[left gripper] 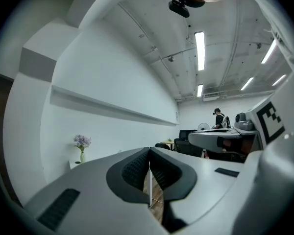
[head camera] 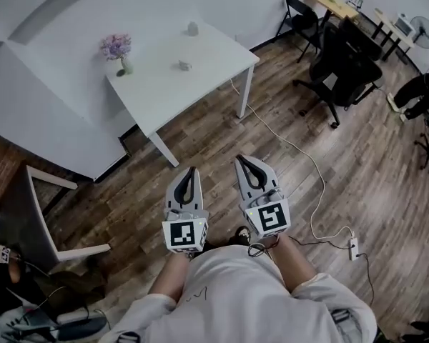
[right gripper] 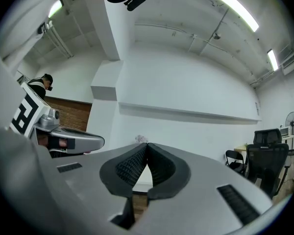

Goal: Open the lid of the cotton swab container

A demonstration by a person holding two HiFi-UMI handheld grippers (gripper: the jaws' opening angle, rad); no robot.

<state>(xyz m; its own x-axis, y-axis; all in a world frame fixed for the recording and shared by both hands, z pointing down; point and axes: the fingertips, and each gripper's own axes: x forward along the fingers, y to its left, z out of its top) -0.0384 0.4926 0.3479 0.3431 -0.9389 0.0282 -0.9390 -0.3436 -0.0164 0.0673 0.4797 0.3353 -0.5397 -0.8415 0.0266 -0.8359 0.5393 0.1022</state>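
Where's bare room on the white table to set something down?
Widest bare patch: the near half of the white table, between the flower vase and the small object mid-top, down to the front edge. A second: the right corner past that object. The far corner holds a small whitish container. Nowhere is crowded.

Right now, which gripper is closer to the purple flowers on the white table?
Left, slightly. The left gripper and right gripper are held side by side, shut and empty, well short of the table; the flowers stand at its left end, on the left gripper's side.
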